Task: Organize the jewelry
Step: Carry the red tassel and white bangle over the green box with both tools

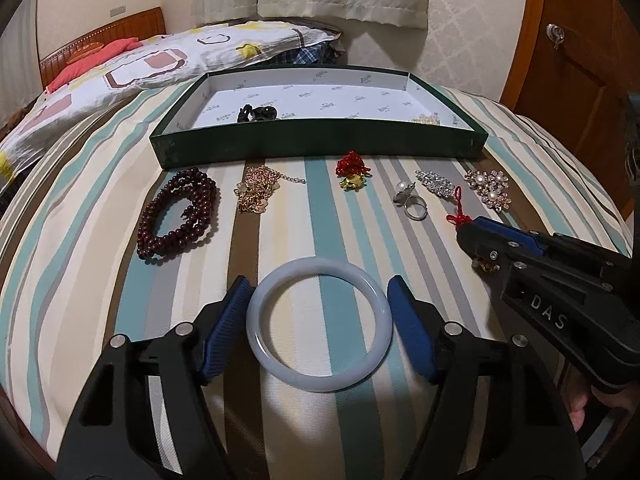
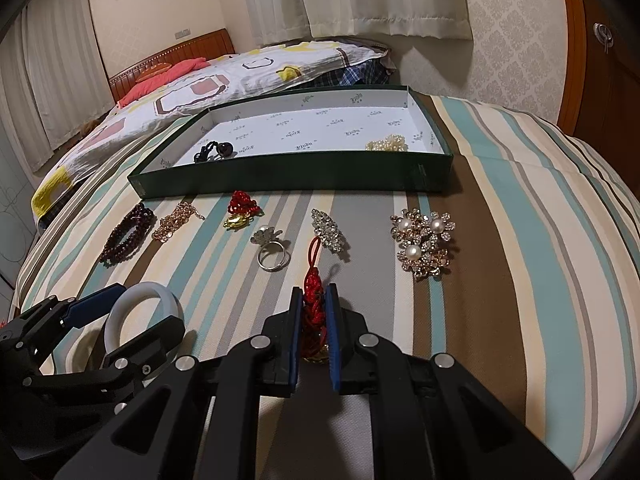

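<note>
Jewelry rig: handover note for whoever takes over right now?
Left gripper: open, fingers on either side of the white bangle, not closed on it.
Right gripper: shut on the red knot charm.
Done: black piece and pearl strand lie in the green tray.
Left on the bed: dark bead bracelet, gold chain, red-and-gold charm, ring, crystal clip, pearl brooch.

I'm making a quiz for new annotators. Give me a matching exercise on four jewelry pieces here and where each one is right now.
Things:
1. white bangle
2. red knot charm
3. cream pearl strand
4. dark red bead bracelet

Places:
A. inside the green tray
B. clamped by the right gripper
C. on the bedspread, left end of the row
D. between the open left gripper fingers

Pairs: 1-D, 2-B, 3-A, 4-C
</note>
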Demonstrator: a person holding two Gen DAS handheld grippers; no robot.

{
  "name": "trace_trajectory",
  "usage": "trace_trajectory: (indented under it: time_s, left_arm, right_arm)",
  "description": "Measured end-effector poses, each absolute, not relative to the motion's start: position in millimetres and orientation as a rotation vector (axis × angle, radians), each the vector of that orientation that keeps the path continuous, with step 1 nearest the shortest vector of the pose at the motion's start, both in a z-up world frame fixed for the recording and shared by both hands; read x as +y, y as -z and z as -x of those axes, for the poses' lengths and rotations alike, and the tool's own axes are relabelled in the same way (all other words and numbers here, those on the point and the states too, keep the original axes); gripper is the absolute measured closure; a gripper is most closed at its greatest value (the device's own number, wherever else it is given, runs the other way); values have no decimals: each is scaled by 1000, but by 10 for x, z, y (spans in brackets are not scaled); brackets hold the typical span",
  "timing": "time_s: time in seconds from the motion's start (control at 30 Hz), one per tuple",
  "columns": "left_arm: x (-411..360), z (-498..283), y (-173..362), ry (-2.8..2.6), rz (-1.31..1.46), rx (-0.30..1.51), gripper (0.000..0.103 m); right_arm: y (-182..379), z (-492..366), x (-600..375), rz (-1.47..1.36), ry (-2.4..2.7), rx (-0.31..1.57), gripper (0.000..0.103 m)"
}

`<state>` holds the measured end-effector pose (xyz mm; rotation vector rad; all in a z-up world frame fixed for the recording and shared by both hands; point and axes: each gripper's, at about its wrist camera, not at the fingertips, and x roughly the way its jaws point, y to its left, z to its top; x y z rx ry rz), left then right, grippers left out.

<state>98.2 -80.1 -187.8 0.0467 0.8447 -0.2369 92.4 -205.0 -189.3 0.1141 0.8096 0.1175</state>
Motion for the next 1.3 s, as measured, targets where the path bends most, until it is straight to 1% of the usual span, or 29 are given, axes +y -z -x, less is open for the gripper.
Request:
trace_trajectory:
  time_s: [0.3,0.57,0.97,1.1,1.3]
  left_arm:
    - [-806,-961,1687,238,-67,774,35]
    - [-796,-1092,1412,240,-80,691,34]
    - [-822,-1840,1041,232,-14,616,34]
    - [-893,-2168,1040,229,-5,610,34]
    - [-955,-2574,1308,223,-1,694,34]
  right_arm:
    - [1816,-923,-2060,-128,-119,773,91]
    - [1579,-1032,-2081,-132,-122,719,91]
    - [1122,-1634,-2092,-93,-134,596,91]
    - [1046,-1907,-2099,-84,-143,564,91]
    - [1312,-2249,-2128,-107,-154,634,91]
